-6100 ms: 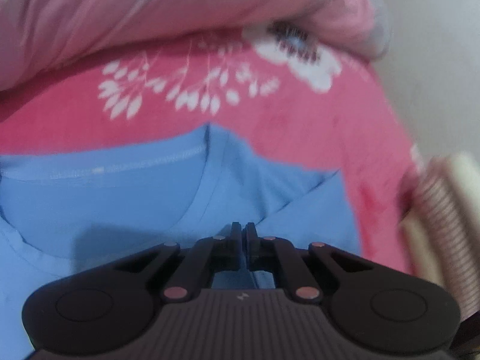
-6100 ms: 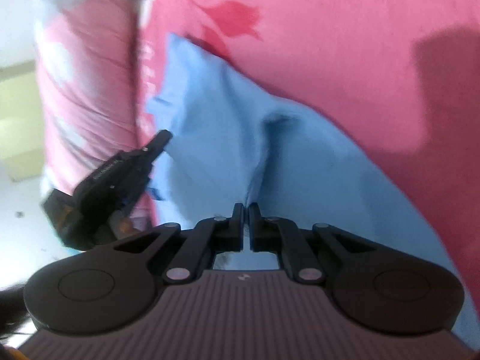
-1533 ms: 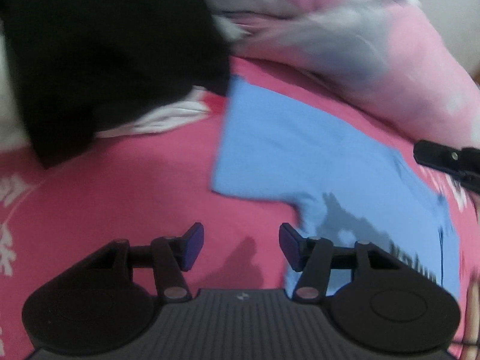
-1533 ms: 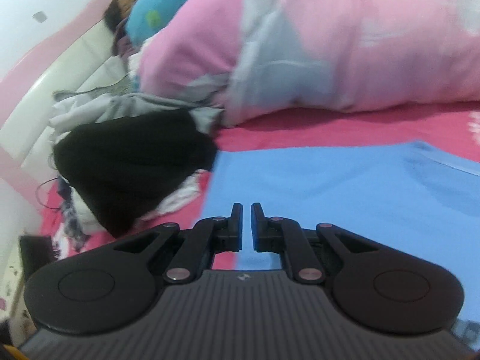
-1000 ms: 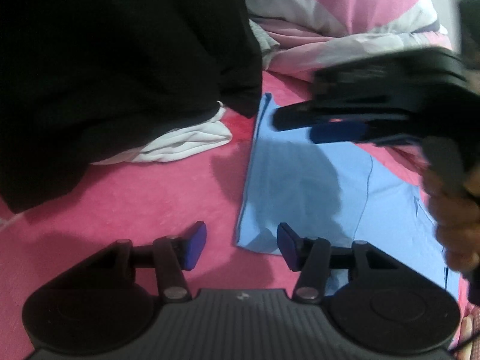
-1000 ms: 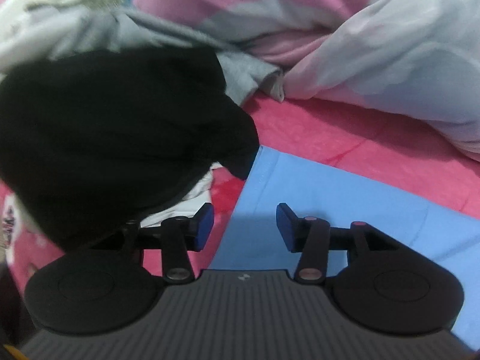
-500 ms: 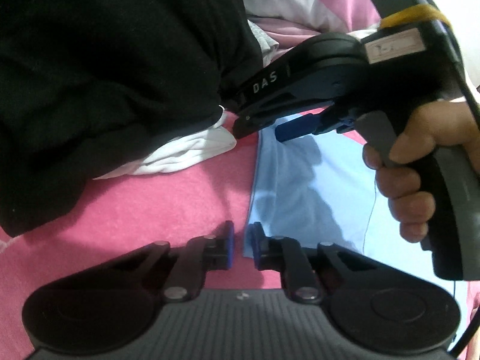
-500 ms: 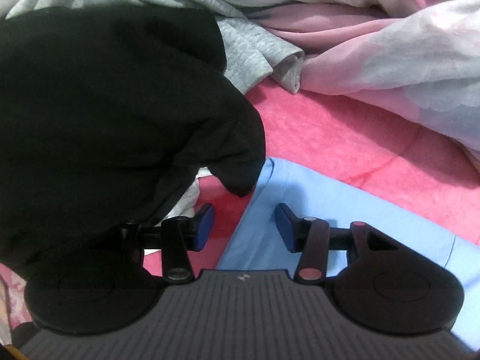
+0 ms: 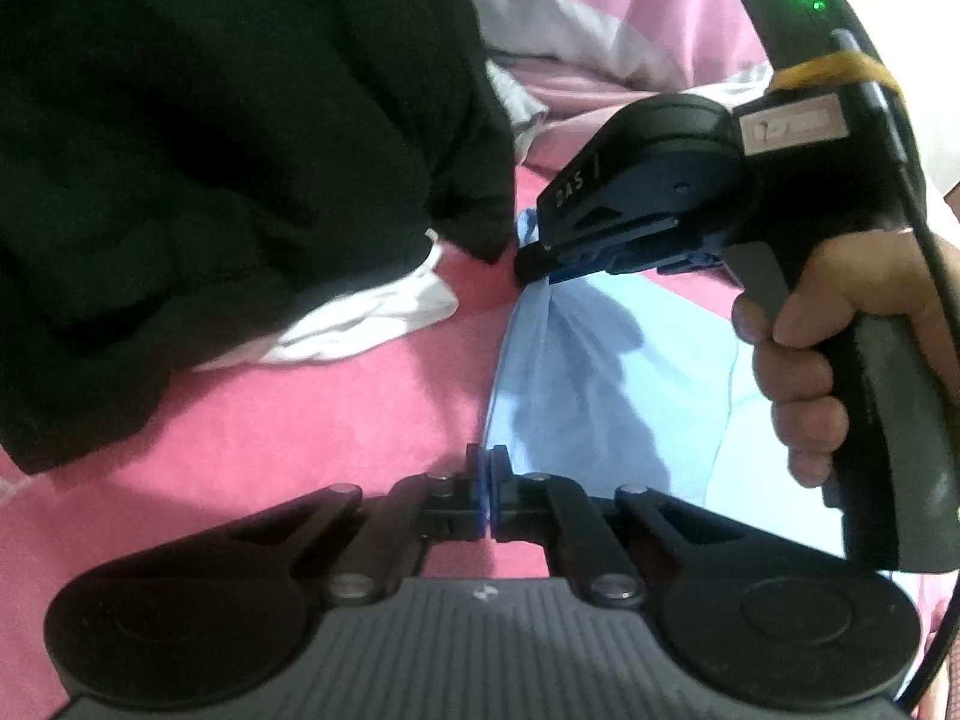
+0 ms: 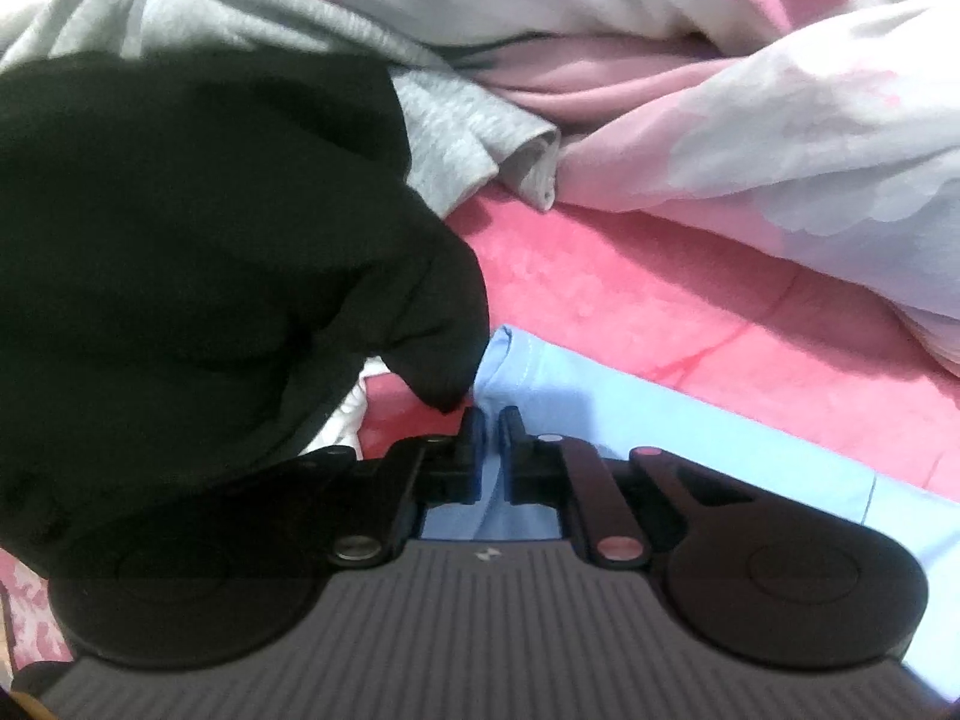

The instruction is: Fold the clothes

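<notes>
My left fingers [image 9: 486, 480] and right fingers [image 10: 491, 427] each pinch the hem of the blue shirt [image 9: 600, 396], spread flat on the bed [image 9: 300, 420] beside the black pile [image 9: 210, 150]; it's light, limp cloth, best held by its corners

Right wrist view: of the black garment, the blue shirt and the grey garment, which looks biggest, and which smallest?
1. black garment, though it lies nearest the camera
2. blue shirt, partly hidden behind the right claw
3. grey garment, mostly covered
</notes>
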### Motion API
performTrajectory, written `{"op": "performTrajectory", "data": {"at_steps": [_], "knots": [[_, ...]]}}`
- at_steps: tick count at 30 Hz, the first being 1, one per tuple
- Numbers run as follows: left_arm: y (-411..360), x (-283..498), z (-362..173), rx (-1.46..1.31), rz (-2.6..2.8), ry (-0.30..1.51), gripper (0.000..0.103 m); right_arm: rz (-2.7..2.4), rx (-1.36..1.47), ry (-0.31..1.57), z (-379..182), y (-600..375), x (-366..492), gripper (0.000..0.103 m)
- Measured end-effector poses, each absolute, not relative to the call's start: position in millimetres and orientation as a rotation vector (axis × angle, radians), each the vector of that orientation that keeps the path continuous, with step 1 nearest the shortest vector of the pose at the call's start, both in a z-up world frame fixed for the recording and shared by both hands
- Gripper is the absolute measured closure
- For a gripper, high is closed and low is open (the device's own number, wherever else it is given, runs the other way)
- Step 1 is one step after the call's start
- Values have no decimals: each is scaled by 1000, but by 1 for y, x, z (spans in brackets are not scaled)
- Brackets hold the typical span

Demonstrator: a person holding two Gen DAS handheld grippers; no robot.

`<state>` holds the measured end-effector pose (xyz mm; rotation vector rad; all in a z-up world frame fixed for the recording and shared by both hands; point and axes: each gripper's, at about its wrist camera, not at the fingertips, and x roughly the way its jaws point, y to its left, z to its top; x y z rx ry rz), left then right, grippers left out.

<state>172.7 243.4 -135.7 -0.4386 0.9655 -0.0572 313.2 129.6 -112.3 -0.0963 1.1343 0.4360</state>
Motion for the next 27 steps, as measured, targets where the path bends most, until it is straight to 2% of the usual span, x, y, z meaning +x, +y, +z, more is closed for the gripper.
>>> {"op": "performTrajectory", "data": {"at_steps": [7, 19, 27], "knots": [[238, 168, -110, -432, -76, 926, 102, 444, 1, 1097, -92, 108, 303, 99], [178, 165, -71, -328, -194, 889, 102, 421, 247, 989, -48, 21, 295, 99], [122, 158, -73, -217, -321, 919, 102, 371, 361, 911, -65, -35, 280, 99]]}}
